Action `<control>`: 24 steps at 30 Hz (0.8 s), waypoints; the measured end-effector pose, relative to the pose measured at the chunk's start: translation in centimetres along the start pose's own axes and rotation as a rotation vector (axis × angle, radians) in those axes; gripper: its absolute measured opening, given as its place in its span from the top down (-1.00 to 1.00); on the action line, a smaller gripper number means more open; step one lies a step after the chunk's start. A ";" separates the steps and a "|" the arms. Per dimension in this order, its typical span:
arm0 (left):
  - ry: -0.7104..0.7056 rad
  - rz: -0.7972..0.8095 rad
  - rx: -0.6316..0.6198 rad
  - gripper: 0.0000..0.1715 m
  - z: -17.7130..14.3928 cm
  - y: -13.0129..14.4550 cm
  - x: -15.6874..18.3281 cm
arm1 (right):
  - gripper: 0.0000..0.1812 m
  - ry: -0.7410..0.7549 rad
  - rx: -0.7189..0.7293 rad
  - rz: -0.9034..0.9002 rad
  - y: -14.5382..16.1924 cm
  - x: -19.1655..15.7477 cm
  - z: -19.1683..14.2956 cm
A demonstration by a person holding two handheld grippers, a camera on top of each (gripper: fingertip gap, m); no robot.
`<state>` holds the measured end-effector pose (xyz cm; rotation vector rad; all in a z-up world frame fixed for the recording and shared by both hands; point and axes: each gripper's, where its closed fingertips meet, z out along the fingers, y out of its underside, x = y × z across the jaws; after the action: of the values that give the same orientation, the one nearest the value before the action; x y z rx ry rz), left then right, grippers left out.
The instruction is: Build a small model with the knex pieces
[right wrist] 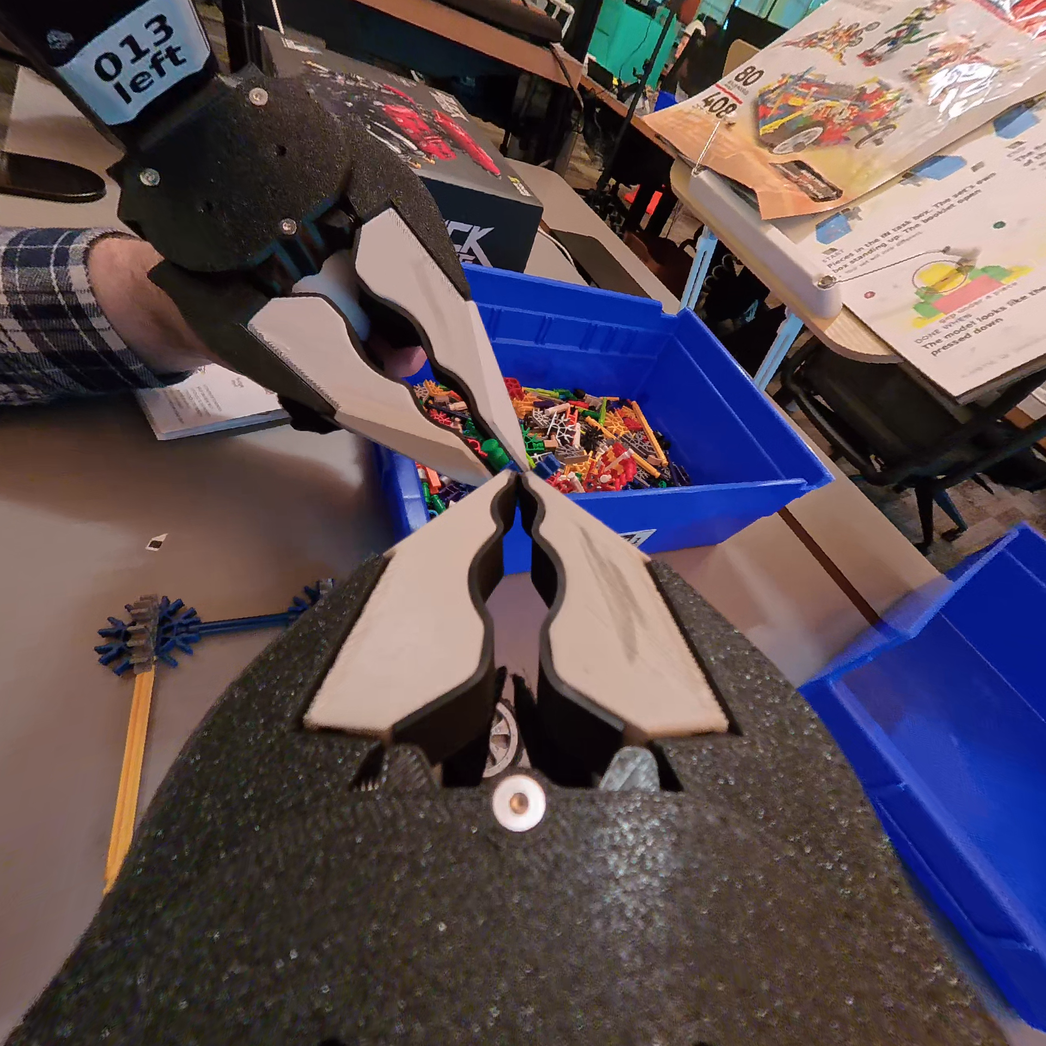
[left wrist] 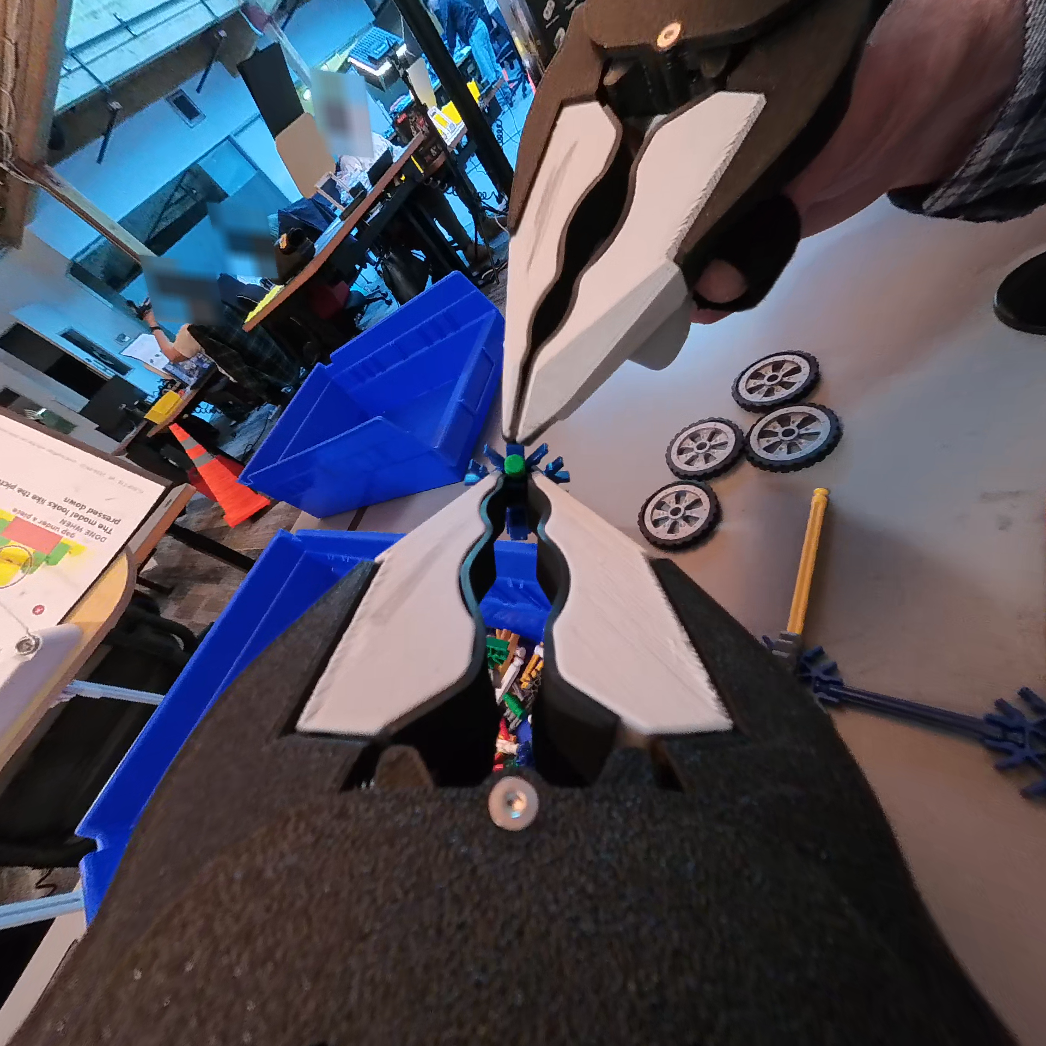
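Parts bin (right wrist: 736, 396) on table (right wrist: 226, 498), wheels (left wrist: 753, 447) and rod (left wrist: 806, 560) alongside

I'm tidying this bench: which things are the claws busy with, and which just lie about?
At the claws: left claw, shut on the blue connector that carries the green peg; right claw, shut, tips just above the peg.

Lying about: wheels, yellow rod, blue rod assembly, parts bin, empty bin.

1. Left gripper (left wrist: 514, 481) pinches a blue snowflake connector (left wrist: 512, 472) carrying a green rod (left wrist: 514, 465).
2. Right gripper (left wrist: 514, 438), tips together, meets it from the far side.
3. Four wheels (left wrist: 744, 447) lie right.
4. Blue bins (left wrist: 385, 430) sit left.
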<state>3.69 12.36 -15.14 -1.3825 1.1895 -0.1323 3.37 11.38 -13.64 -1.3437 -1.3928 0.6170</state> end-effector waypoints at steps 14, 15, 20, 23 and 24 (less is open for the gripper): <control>-0.001 0.001 -0.005 0.96 0.0 0.0 0.0 | 1.00 0.021 -0.009 -0.037 0.6 -0.1 0.7; -0.001 0.003 -0.008 0.96 0.1 0.0 0.0 | 1.00 0.030 -0.016 -0.056 0.7 0.0 0.7; -0.003 -0.001 -0.009 0.96 0.0 0.1 -0.2 | 0.87 0.017 -0.015 -0.081 0.7 -0.5 0.8; 0.000 -0.016 0.003 0.96 -0.2 0.0 -0.4 | 0.76 -0.024 0.000 -0.062 0.3 -1.2 0.7; 0.004 -0.017 0.005 0.96 -0.2 0.0 -0.3 | 0.82 -0.013 0.000 -0.068 0.3 -1.0 0.6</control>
<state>3.43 12.47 -14.92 -1.3886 1.1803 -0.1499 2.74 10.70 -14.39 -1.2896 -1.4430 0.5815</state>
